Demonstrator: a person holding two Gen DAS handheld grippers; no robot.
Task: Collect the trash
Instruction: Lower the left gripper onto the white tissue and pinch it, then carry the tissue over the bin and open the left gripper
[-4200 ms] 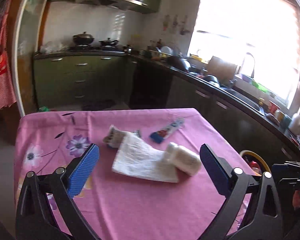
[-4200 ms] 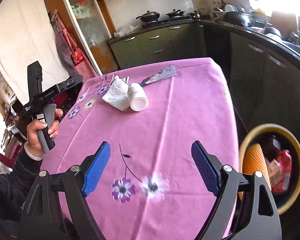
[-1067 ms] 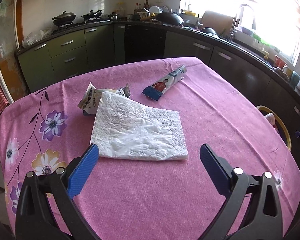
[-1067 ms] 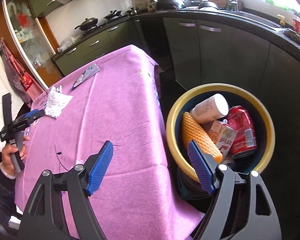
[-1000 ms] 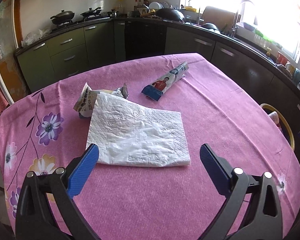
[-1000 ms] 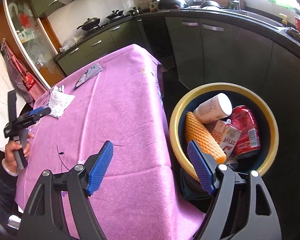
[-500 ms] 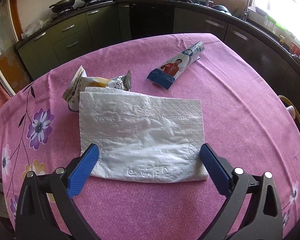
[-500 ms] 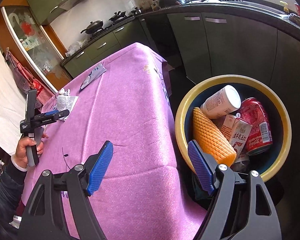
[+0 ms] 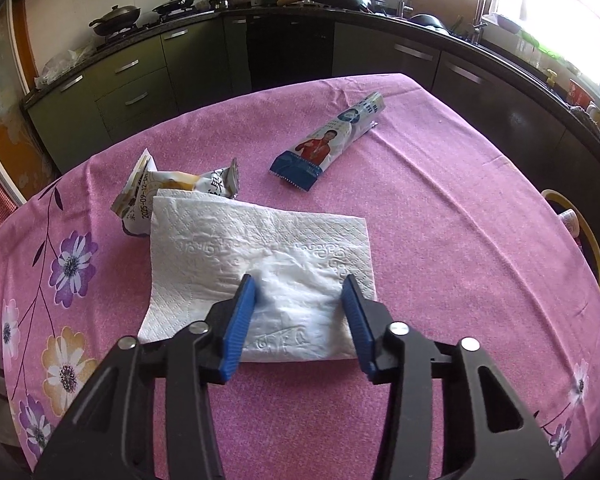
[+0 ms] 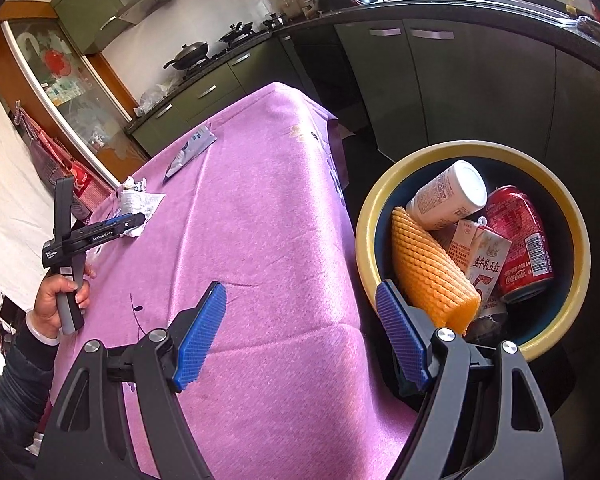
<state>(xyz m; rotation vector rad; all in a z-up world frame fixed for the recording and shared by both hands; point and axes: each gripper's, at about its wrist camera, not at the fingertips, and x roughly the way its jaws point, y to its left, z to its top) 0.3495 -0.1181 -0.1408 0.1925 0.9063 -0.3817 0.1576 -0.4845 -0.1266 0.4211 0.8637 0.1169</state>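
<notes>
Your left gripper (image 9: pixel 298 300) has dropped and half-closed around the napkin (image 9: pixel 260 256), apparently bunching it, not yet pinched. Right gripper (image 10: pixel 300 332) hangs open, bin (image 10: pixel 380 200) at two o'clock.

Napkin (image 9: pixel 260 248) on table (image 9: pixel 440 220), snack wrapper (image 9: pixel 172 190) just behind its far-left corner, long packet (image 9: pixel 328 142) further right. Bin (image 10: pixel 572 220) beside table's right edge holds can (image 10: pixel 520 240), carton (image 10: pixel 486 264), bottle (image 10: pixel 448 196).

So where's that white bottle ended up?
In the right wrist view the white bottle lies in the yellow-rimmed bin beside the pink table, resting against the red cola can and above the orange foam net.
</notes>
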